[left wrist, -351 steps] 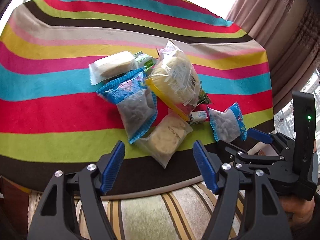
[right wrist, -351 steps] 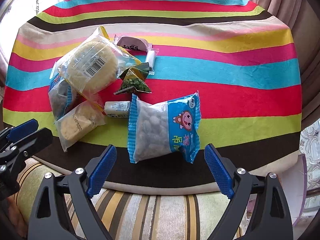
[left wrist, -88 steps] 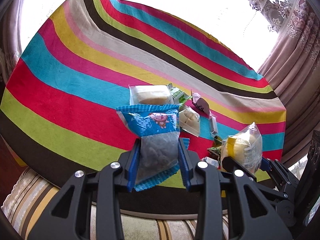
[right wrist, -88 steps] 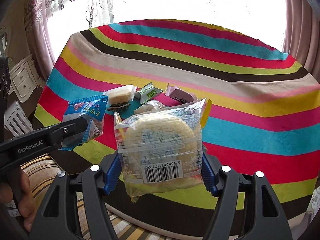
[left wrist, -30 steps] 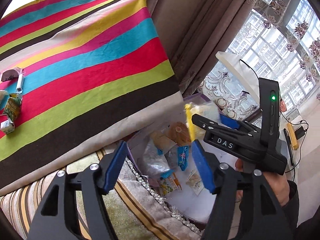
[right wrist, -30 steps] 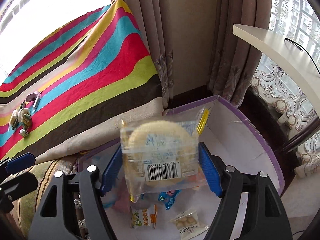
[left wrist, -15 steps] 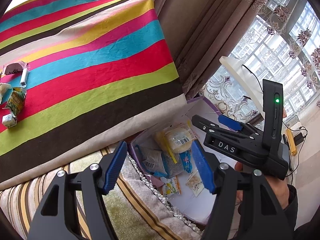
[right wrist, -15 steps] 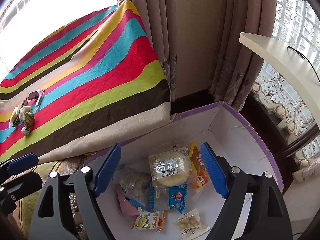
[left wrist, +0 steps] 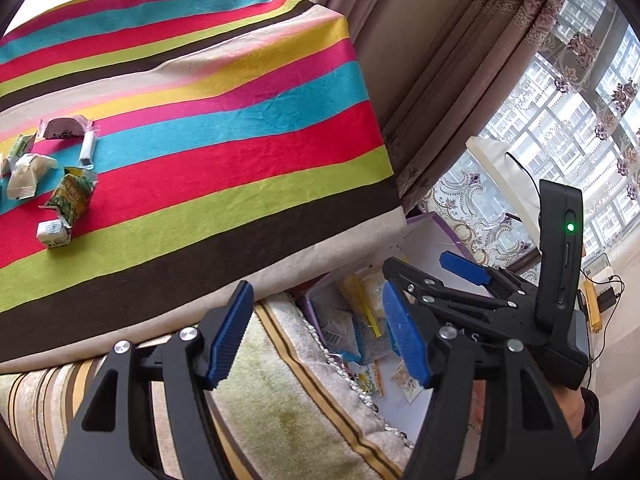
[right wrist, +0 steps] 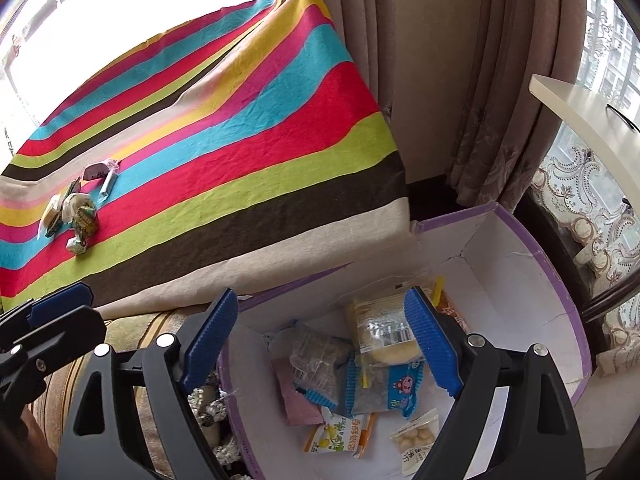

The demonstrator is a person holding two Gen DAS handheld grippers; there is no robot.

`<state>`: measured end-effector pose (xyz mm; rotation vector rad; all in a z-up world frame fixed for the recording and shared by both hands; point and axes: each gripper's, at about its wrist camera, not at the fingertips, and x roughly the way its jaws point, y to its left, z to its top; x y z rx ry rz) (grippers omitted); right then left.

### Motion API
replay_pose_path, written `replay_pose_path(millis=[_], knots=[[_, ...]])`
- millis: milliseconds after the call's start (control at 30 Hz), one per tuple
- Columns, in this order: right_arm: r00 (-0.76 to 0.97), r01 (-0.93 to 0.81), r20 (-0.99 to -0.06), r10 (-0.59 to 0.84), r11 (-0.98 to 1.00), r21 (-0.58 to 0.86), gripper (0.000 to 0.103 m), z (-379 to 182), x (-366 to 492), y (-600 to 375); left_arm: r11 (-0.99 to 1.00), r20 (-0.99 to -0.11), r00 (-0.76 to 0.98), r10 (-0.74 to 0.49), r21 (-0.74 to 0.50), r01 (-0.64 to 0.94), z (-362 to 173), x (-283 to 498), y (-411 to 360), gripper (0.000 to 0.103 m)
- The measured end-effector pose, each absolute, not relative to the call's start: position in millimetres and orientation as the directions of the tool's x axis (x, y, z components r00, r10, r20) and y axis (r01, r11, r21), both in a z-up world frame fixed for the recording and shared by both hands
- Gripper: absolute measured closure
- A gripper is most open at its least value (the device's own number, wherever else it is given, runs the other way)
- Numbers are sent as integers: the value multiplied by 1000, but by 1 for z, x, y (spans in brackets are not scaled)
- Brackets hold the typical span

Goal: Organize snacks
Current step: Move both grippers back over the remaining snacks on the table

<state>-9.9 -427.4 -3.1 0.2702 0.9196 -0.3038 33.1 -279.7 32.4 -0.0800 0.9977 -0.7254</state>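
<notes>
Far left of the purple-rimmed box (right wrist: pixel 552 276), on the striped tablecloth (right wrist: pixel 248 128), lies the small cluster of snacks still to be sorted (right wrist: pixel 74 208) — a green foil packet (left wrist: pixel 70 196), a little white carton (left wrist: pixel 54 234) just beside it, a crumpled pale wrapper (left wrist: pixel 28 174), a pink-and-white piece (left wrist: pixel 66 130) and a thin white stick pack (left wrist: pixel 87 148). The stick pack's long axis runs roughly away from the cloth's near edge; the green packet lies slanted. They sit close together, well apart from the box and up on the table, while the box stands lower, beside the table's corner.

Next rightward comes the left gripper (left wrist: pixel 316 336), over the cushion edge between cluster and box. Its blue pads stand apart with nothing between them. Judged from both views, it is the nearer of the two to the cluster, so the reach back would most likely fall to it.

Right of that, over the box itself, hangs the right gripper (right wrist: pixel 324 340). Its jaws have just been opening and are spread wide, empty — the round cake in clear wrap (right wrist: pixel 380 332) lies released below, inside the box, on top of a blue puffed-snack bag (right wrist: pixel 384 392), with a clear barcoded bag, a pink packet, an orange-and-white sachet and a small nut packet around it.
</notes>
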Motion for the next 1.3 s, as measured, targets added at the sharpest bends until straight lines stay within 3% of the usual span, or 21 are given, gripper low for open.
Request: replay_pose_path(millis=[367, 600, 933, 1100, 1300], knots=[[566, 240, -824, 14, 954, 180, 20, 0, 22, -359, 855, -734, 446, -512, -389, 341, 31, 59, -197, 36], [547, 192, -836, 45, 965, 178, 19, 5, 46, -319, 911, -740, 532, -411, -349, 218, 28, 67, -135, 36], [493, 92, -869, 46, 990, 105, 20, -3, 81, -254, 926, -752, 554, -356, -362, 104, 18, 85, -74, 36], [488, 90, -868, 89, 984, 151, 20, -8, 99, -239, 927, -755, 564, -334, -373, 51, 12, 94, -49, 36], [488, 55, -866, 105, 987, 151, 26, -13, 126, -207, 922, -753, 568, -333, -387, 28, 10, 100, -35, 36]])
